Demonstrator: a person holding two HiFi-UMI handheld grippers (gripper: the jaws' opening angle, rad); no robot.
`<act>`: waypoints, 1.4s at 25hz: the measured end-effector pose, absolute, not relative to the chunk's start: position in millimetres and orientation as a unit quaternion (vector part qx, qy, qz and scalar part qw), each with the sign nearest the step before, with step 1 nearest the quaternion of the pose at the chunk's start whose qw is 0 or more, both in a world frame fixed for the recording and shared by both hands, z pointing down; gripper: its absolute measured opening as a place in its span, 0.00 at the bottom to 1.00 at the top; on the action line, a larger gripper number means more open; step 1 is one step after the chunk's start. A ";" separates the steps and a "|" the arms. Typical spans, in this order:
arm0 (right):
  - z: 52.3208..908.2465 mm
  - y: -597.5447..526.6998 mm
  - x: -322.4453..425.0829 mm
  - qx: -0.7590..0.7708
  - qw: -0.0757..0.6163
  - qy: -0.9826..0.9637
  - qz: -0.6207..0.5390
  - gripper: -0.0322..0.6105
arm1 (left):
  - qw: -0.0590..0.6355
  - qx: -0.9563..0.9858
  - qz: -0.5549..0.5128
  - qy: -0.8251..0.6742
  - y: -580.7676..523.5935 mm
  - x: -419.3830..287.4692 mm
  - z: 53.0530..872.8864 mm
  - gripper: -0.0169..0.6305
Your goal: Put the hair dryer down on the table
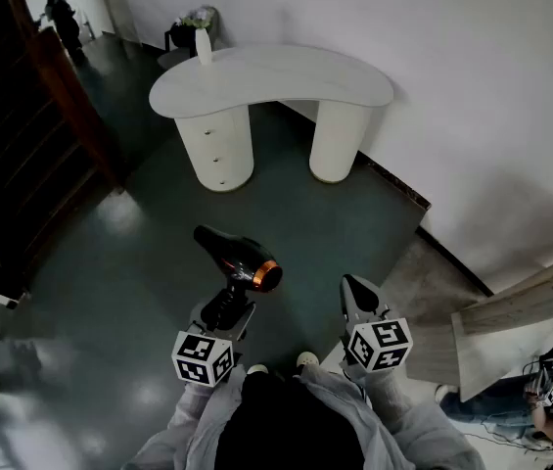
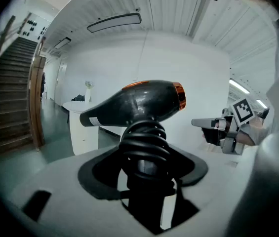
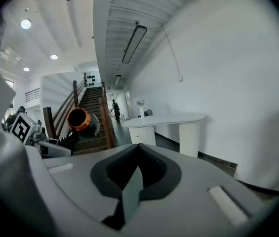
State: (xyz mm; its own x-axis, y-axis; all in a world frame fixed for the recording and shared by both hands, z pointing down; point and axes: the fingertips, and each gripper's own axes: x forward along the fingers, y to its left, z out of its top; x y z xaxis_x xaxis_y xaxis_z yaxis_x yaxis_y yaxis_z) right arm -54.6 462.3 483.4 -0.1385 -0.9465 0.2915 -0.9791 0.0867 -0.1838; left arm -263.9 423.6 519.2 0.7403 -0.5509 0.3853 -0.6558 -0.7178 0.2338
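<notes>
A black hair dryer [image 1: 240, 256] with an orange ring at its rear hangs in the air, nozzle pointing up and left in the head view. My left gripper [image 1: 229, 306] is shut on its handle, which has the black cord coiled around it [image 2: 144, 144]. The dryer's body [image 2: 134, 102] lies crosswise above the jaws in the left gripper view. My right gripper [image 1: 357, 295] is beside it on the right, shut and holding nothing [image 3: 138, 171]. The white kidney-shaped table [image 1: 276, 74] stands well ahead across the floor, with a white vase [image 1: 204, 45] on its left end.
A dark wooden staircase [image 1: 22, 135] rises at the left, with a person [image 1: 61, 18] standing beyond it. A white wall [image 1: 491, 116] runs behind and right of the table. Pale wooden boards [image 1: 506, 311] and another person's legs [image 1: 496, 399] are at the lower right.
</notes>
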 end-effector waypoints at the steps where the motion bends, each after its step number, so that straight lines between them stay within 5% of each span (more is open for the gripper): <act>1: 484.1 462.0 -53.1 0.652 0.048 -0.737 0.169 0.07 | 0.182 0.915 0.144 -0.330 424.6 -261.0 519.4 0.46; 35: 516.9 373.5 63.4 0.613 0.018 -0.761 0.210 0.07 | 0.176 0.900 0.150 -0.370 332.8 -133.7 538.8 0.46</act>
State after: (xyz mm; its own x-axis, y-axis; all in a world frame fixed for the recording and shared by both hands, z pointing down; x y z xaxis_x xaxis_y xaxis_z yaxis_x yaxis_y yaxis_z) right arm 63.4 373.5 516.9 -0.2469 -0.9259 0.2860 -0.9413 0.1589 -0.2979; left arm -133.7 332.8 538.8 0.6812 -0.6130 0.4002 -0.7187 -0.6642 0.2060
